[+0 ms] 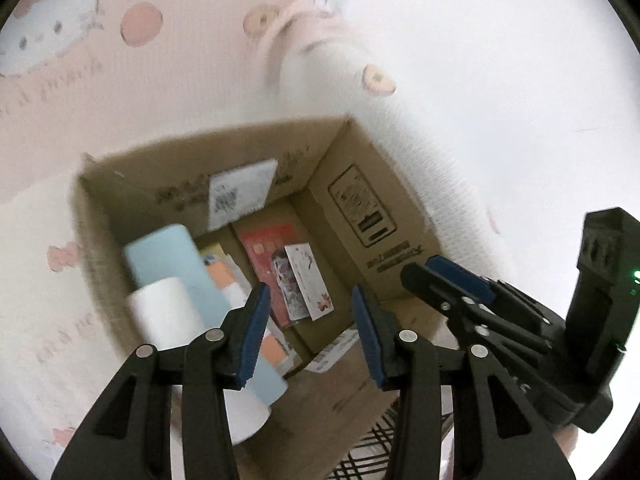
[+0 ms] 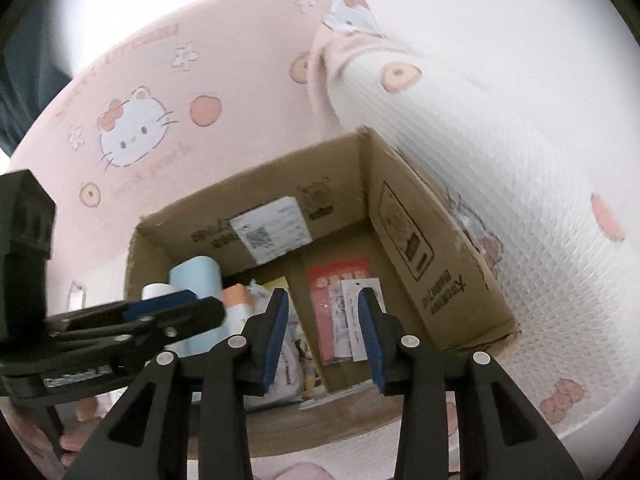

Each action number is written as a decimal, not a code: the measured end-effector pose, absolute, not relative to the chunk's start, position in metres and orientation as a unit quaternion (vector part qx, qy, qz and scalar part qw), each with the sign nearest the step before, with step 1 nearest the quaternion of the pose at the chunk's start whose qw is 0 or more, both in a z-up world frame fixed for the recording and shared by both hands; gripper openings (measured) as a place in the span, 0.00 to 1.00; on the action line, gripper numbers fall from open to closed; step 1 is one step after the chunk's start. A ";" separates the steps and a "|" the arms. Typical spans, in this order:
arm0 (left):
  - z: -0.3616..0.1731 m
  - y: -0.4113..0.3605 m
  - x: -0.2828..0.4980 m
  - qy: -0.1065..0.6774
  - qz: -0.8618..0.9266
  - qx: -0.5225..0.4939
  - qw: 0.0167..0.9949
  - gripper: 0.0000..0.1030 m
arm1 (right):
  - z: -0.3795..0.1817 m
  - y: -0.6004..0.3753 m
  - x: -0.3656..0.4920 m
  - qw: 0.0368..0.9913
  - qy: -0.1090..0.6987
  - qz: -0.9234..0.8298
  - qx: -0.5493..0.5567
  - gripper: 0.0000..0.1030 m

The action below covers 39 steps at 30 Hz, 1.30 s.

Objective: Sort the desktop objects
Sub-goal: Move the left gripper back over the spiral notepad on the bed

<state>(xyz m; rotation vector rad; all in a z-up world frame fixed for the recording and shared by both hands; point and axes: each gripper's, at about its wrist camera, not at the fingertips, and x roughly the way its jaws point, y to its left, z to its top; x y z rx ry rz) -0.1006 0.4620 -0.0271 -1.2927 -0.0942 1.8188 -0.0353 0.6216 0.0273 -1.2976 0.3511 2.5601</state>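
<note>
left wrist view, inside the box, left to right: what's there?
White roll → light blue cylinder → red booklet → white card → box's right wall with printed label.

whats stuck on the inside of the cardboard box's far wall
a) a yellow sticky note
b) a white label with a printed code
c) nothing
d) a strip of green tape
b: a white label with a printed code sits on the far inner wall of the cardboard box, above the light blue cylinder and the red packet.
</note>
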 end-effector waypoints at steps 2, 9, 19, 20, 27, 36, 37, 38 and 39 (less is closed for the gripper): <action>-0.015 0.448 -0.096 -0.025 0.743 -0.500 0.443 0.48 | 0.035 0.608 -0.035 0.122 0.106 0.882 -0.443 0.33; 0.019 0.407 -0.073 0.021 0.788 -0.417 0.453 0.54 | 0.053 0.560 -0.039 0.095 0.088 0.889 -0.439 0.39; 0.016 0.330 -0.087 -0.002 0.804 -0.423 0.418 0.55 | 0.062 0.485 -0.052 0.070 0.025 0.893 -0.443 0.40; 0.015 0.319 -0.089 -0.005 0.804 -0.423 0.417 0.55 | 0.062 0.477 -0.054 0.068 0.020 0.893 -0.445 0.40; -0.003 0.233 -0.105 -0.023 0.826 -0.433 0.360 0.55 | 0.055 0.403 -0.079 0.014 0.006 0.888 -0.460 0.40; -0.044 0.119 -0.140 -0.103 0.838 -0.474 0.249 0.55 | 0.026 0.296 -0.124 -0.082 -0.053 0.869 -0.486 0.40; -0.048 0.109 -0.143 -0.111 0.839 -0.476 0.240 0.55 | 0.024 0.287 -0.128 -0.091 -0.056 0.866 -0.489 0.40; -0.050 0.103 -0.145 -0.115 0.839 -0.477 0.234 0.55 | 0.020 0.279 -0.132 -0.102 -0.058 0.863 -0.491 0.40; -0.054 0.094 -0.148 -0.118 0.841 -0.478 0.224 0.55 | 0.016 0.270 -0.137 -0.113 -0.062 0.860 -0.494 0.41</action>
